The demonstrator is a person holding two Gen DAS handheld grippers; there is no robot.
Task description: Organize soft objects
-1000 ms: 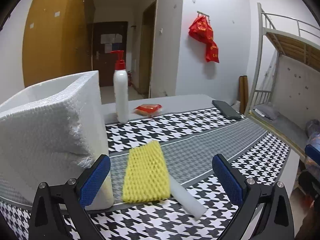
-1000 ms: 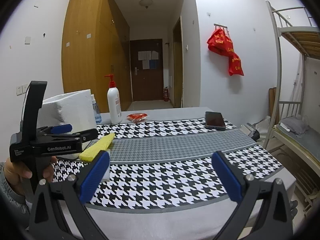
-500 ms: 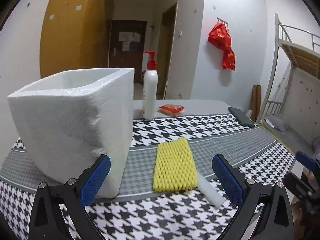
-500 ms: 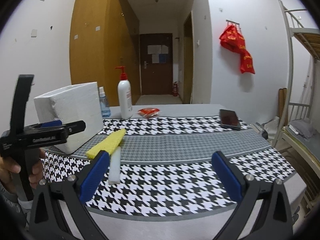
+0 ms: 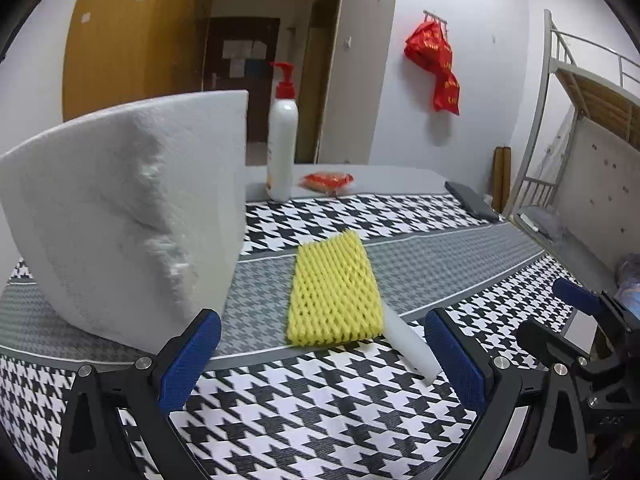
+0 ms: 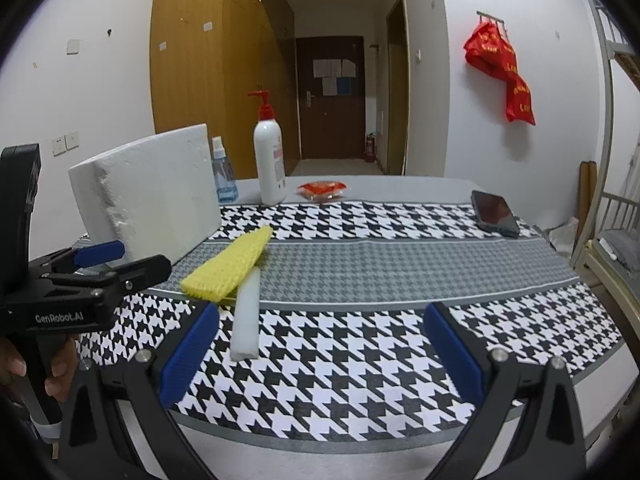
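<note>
Lying flat on the desk [image 5: 460,264], the yellow foam net [image 5: 334,290] sits straight ahead of the left tongs [image 5: 320,354], centred between their blue pads and a bit beyond the tips, not touched. A white foam strip [image 5: 410,350] pokes out from under its near right corner, running toward the right pad. From the right tongs [image 6: 320,344] the same net [image 6: 230,264] is ahead and to the left, with the strip [image 6: 247,312] just beyond the left pad. The white foam box [image 5: 128,216] stands ahead-left of the left tongs, close beside the net but apart from it; its top opening isn't visible from this low angle, so contents unknown.

Both tongs are spread wide and hold nothing. Left tongs hover low over the desk edge; right tongs hang near the front edge, further right.

Step in hand, as a guess: lining up the left tongs for a grab on the net, nothing put away yet. Next move calls for pushing forward and down so the pads straddle the net's near end, closing gently since it crushes easily, then lifting it over the box rim. Strip may drag along as it's tucked under the net.

Further off: a pump bottle [image 5: 282,148] and red packet [image 5: 328,182] behind the net, phone [image 6: 494,212] far right, small spray bottle [image 6: 224,176] behind the box.
</note>
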